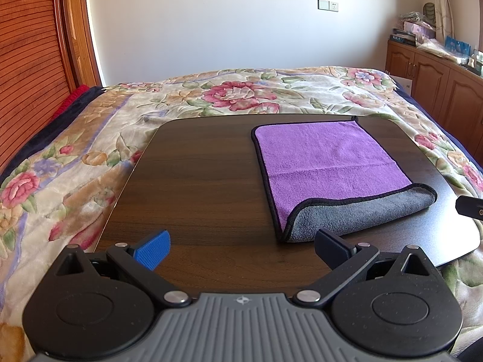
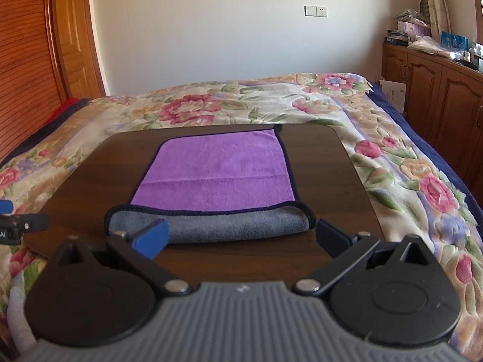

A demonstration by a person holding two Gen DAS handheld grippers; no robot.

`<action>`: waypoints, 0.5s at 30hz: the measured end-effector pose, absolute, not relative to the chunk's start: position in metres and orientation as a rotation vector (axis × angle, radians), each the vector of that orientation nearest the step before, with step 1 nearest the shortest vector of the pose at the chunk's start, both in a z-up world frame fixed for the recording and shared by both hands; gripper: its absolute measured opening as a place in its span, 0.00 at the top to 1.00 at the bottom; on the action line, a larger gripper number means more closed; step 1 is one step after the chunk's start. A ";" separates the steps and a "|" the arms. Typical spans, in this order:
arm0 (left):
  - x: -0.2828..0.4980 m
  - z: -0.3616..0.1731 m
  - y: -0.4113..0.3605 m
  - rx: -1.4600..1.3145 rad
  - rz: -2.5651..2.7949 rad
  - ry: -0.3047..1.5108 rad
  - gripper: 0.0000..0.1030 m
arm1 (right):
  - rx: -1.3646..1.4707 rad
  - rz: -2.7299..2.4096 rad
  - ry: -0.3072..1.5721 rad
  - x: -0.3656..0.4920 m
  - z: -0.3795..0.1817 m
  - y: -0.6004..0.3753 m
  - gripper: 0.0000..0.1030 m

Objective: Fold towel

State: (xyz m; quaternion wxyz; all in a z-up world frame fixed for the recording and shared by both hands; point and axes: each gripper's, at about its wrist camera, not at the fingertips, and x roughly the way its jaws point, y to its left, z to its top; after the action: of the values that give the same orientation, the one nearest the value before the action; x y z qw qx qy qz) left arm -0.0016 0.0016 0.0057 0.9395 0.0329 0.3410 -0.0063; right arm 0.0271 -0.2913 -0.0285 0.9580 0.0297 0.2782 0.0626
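Two grippers hung low over the near edge of a dark wood tabletop (image 1: 193, 181) set on a bed (image 1: 90, 138) with a floral blanket; both were spread wide and held nothing.

From the left wrist view, the left gripper (image 1: 241, 246) sat over bare wood, its blue pad and dark pad well apart, with the towel (image 1: 329, 163) ahead and to its right. The towel lay flat on the right half of the tabletop, purple face up with a dark trimmed border, and its near end was rolled back so the grey underside showed as a fold. Its long axis ran from near to far, angled slightly leftward at the far end. A small dark loop stuck out at the far right corner. At the right edge of this view only a dark tip of the right gripper showed, cut off by the frame.

From the right wrist view, the right gripper (image 2: 241, 236) faced the grey fold squarely; its blue pad overlapped the fold's left part in the picture, though whether it touched the cloth could not be told. The far edge of the towel looked soft and blurred.
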 end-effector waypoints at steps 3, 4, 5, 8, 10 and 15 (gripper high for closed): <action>-0.001 0.005 0.001 0.069 -0.012 0.696 0.03 | 0.061 0.127 0.565 0.027 -0.029 -0.291 0.00; -0.001 0.005 0.001 0.068 -0.012 0.696 0.03 | 0.061 0.128 0.564 0.027 -0.029 -0.291 0.00; -0.001 0.005 0.001 0.068 -0.012 0.696 0.03 | 0.061 0.127 0.565 0.027 -0.029 -0.291 0.00; -0.001 0.005 0.001 0.068 -0.012 0.696 0.03 | 0.063 0.127 0.566 0.027 -0.030 -0.292 0.00; -0.002 0.006 0.001 0.068 -0.012 0.696 0.03 | 0.062 0.128 0.566 0.027 -0.030 -0.292 0.00; -0.002 0.005 0.001 0.069 -0.012 0.696 0.03 | 0.063 0.127 0.567 0.028 -0.030 -0.292 0.00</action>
State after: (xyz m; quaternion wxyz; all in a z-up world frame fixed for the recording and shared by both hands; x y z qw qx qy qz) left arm -0.0016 0.0012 0.0055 0.9395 0.0340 0.3407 -0.0060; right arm 0.0278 -0.2915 -0.0297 0.9577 0.0310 0.2793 0.0627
